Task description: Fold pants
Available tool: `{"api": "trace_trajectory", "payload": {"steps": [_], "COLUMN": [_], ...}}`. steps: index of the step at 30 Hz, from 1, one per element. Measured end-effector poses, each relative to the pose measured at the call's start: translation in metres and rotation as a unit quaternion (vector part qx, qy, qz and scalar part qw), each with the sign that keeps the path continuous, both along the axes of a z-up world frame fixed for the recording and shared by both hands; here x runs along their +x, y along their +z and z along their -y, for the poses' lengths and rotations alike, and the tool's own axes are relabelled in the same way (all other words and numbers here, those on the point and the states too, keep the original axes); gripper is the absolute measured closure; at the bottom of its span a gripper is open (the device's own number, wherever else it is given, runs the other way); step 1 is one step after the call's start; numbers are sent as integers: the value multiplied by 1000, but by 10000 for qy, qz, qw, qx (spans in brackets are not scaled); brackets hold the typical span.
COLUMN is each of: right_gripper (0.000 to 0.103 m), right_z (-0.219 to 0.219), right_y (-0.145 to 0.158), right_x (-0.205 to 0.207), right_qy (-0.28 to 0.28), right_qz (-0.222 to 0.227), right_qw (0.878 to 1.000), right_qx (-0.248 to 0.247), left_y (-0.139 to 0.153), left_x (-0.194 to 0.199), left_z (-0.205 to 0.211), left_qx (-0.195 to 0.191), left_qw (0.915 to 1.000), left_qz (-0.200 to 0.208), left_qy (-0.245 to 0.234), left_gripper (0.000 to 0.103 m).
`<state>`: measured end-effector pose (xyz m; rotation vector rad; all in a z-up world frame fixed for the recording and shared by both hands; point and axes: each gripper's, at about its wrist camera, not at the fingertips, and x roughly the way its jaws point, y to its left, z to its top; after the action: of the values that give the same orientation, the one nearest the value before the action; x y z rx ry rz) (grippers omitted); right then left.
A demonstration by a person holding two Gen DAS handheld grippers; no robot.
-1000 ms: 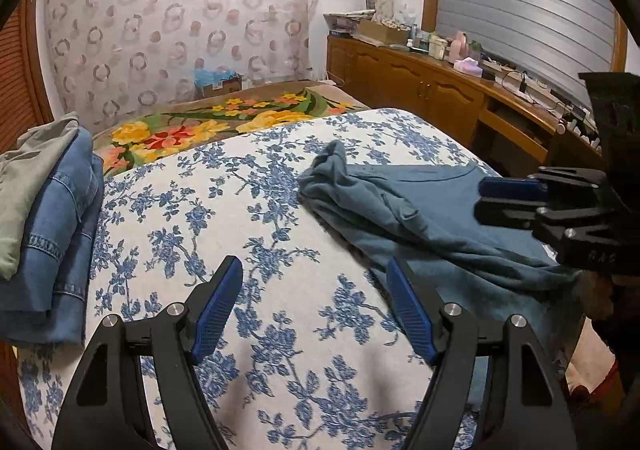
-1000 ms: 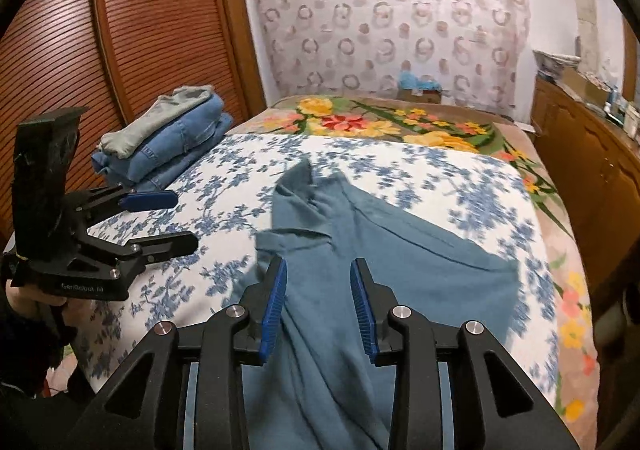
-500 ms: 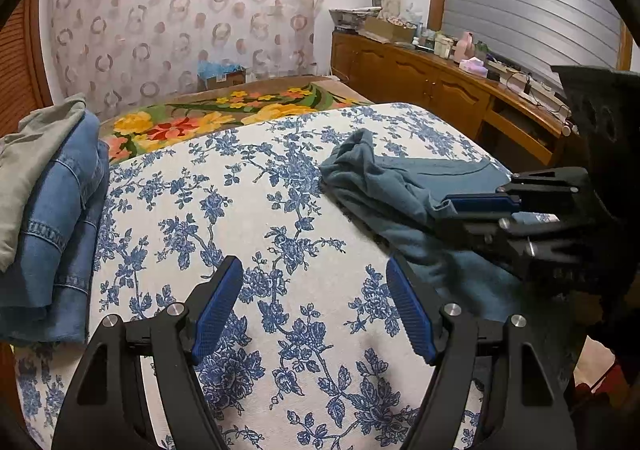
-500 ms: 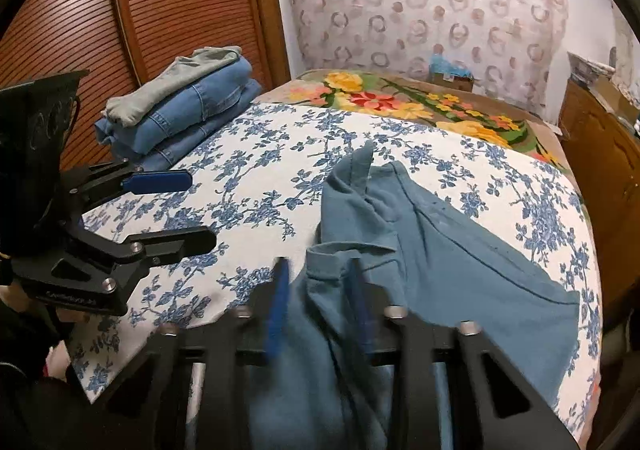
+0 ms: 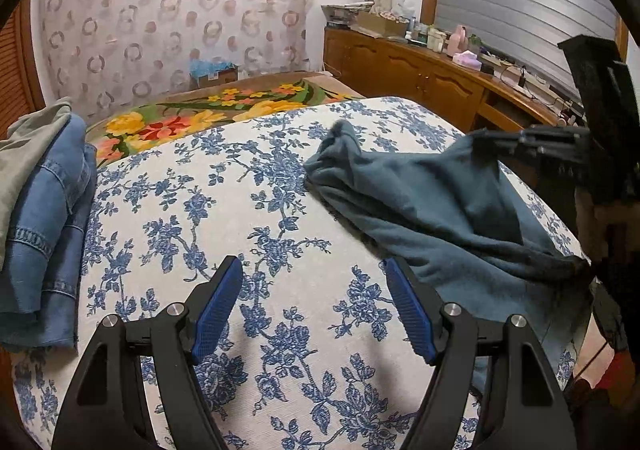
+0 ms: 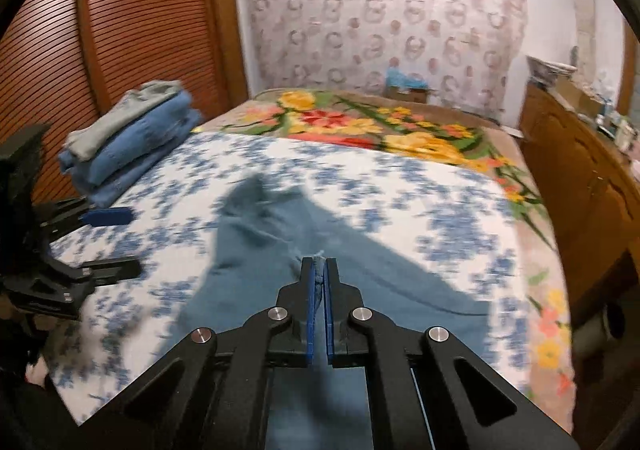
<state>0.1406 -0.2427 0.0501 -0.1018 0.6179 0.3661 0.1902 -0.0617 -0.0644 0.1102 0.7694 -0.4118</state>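
The teal pants (image 5: 440, 209) lie crumpled on the right half of the blue-flowered bedspread (image 5: 208, 209). In the right wrist view my right gripper (image 6: 319, 264) is closing down to a tight pinch. Its blue pads press on a fold of the pants (image 6: 256, 250). The left wrist view shows the right gripper (image 5: 520, 137) holding that edge raised off the bed. My left gripper (image 5: 314, 270) stands open over bare bedspread, left of the pants, with nothing between its fingers. It also shows at the left edge as the left gripper (image 6: 116, 242).
A stack of folded jeans (image 5: 40, 209) with a grey-green garment on top sits at the bed's left edge, by a louvred wardrobe (image 6: 120, 29). A flowered blanket (image 6: 380, 125) covers the far end. A cluttered wooden sideboard (image 5: 420, 77) runs along the right.
My right gripper went from open around the pants to shut on a fold, then shifted and lifted that edge. The left gripper stayed open in place.
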Motion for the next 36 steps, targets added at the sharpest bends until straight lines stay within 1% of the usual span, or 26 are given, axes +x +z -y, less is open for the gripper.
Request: {"api": "trace_trajectory", "payload": {"steps": [8, 15, 19, 22, 25, 29, 36], "right_gripper": [100, 100, 100, 90, 89, 83, 81], "right_z": [46, 59, 62, 66, 68, 69, 69], "right_y": [-2, -2, -9, -11, -13, -19, -29], "right_x": [8, 19, 31, 31, 26, 19, 14], "right_qy": [-470, -605, -777, -841, -807, -769, -635], "right_qz": [70, 83, -37, -87, -130, -255, -470], "right_qw": [9989, 9981, 9969, 9964, 9966, 9966, 9967], "right_qx": [-13, -11, -97, -51, 63, 149, 198], "left_y": [-1, -4, -6, -9, -10, -12, -16], "left_x": [5, 9, 12, 13, 13, 11, 7], "left_z": [14, 26, 33, 39, 45, 52, 61], "left_qx": [66, 149, 178, 217, 246, 272, 320], "left_qw": [10000, 9998, 9996, 9994, 9992, 9989, 9984], "left_qz": [-52, -115, -156, -193, -222, -253, -300], "left_qy": [-54, -120, -149, -191, -237, -303, -370], "left_gripper": [28, 28, 28, 28, 28, 28, 28]}}
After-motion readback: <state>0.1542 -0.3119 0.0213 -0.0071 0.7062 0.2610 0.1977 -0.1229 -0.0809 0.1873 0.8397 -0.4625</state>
